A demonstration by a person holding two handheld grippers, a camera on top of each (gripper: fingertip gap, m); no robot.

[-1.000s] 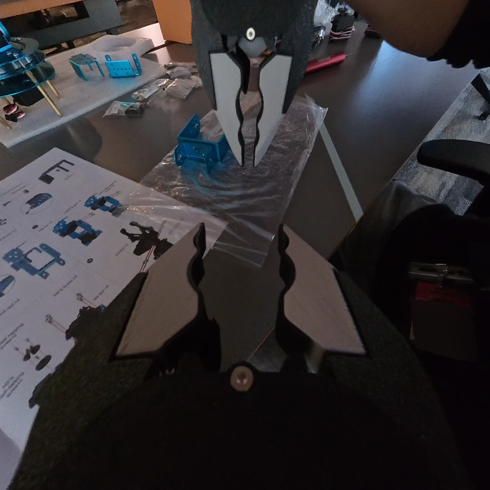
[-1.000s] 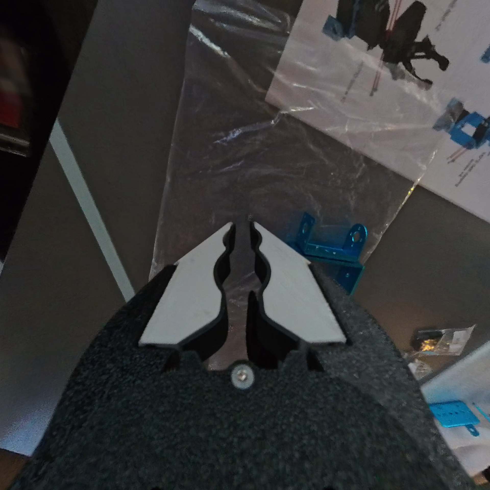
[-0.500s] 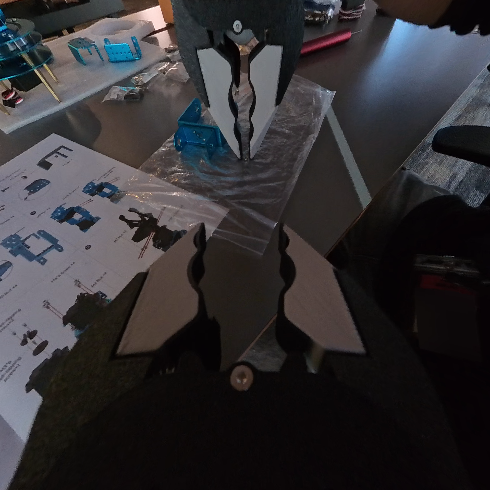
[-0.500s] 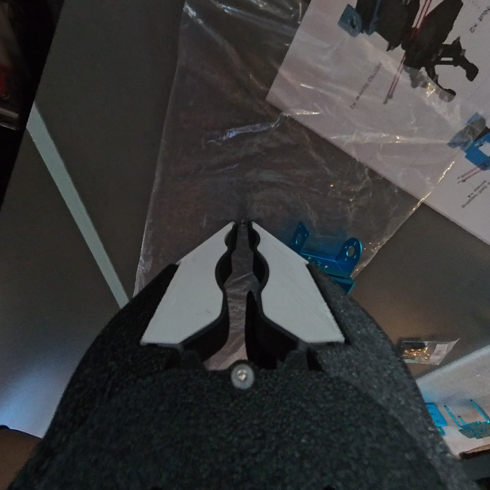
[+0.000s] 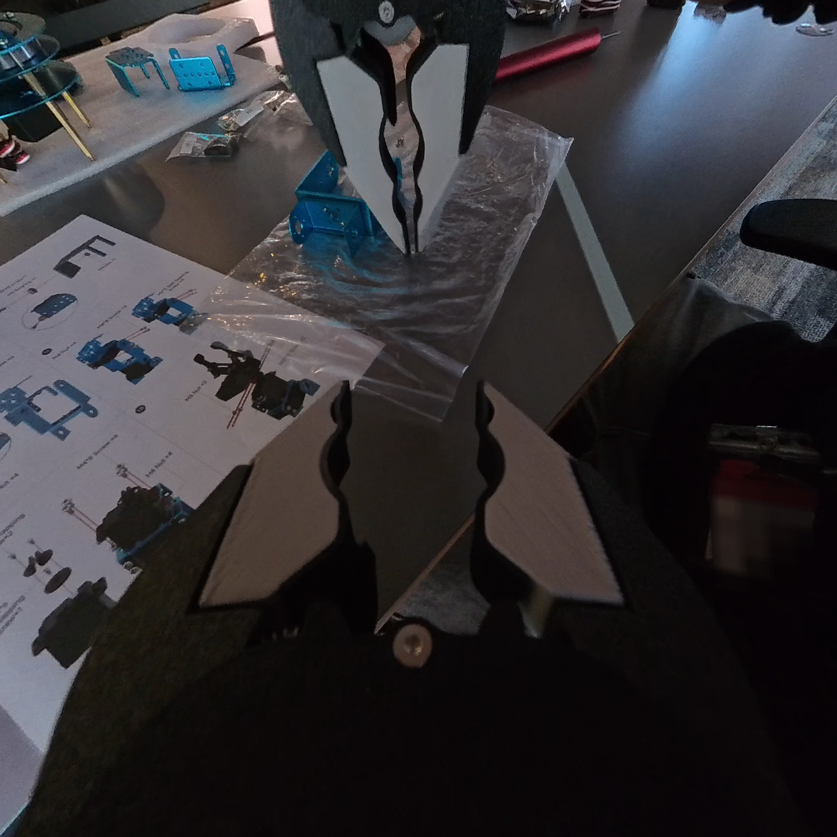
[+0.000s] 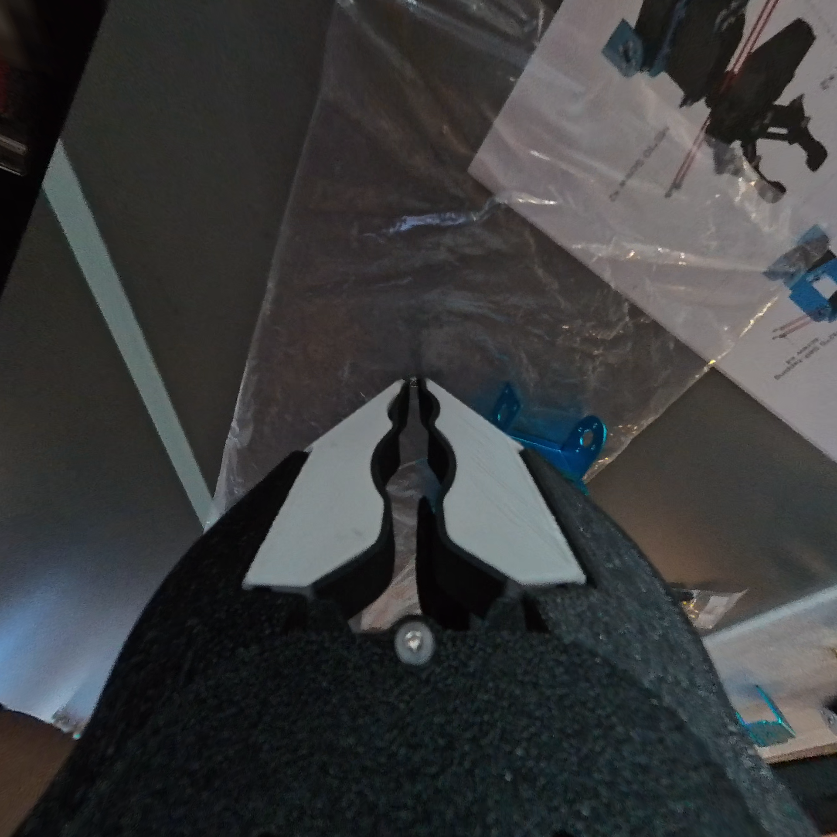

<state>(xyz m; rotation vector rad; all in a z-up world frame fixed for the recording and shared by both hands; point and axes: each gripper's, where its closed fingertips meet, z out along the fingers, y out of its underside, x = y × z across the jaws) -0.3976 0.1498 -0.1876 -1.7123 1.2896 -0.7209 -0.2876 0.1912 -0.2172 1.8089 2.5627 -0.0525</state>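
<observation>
right wrist view: the right gripper (image 6: 413, 385) points down at a clear plastic bag (image 6: 453, 281) spread flat on the dark table (image 6: 181, 136). its jaws are nearly together, and a tiny dark, glinting part (image 6: 413, 383), too small to identify, sits right at the tips, apparently pinched between them where they meet the bag. the plastic puckers into fine creases around that spot. just beside the jaws, on the gripper's right, a blue metal bracket (image 6: 557, 446) lies at the bag's edge, partly hidden behind one finger.

in the left wrist view the right gripper (image 5: 410, 247) comes in from the top, tips pressed onto the bag (image 5: 475, 253), with the blue bracket (image 5: 330, 219) close by them, apart from the jaws. the left gripper (image 5: 412, 398) hangs over the near edge of the table (image 5: 679, 136), jaws spread wide with nothing between them; the bag's near corner lies just ahead of its tips. a printed instruction sheet (image 5: 113, 362) lies on the left, one corner tucked under the bag. farther back are a white foam sheet (image 5: 113, 122) carrying more blue brackets (image 5: 199, 70), small packets of hardware (image 5: 204, 145), and a red cylinder (image 5: 550, 52). a white stripe (image 5: 593, 262) crosses the table beside the bag.
</observation>
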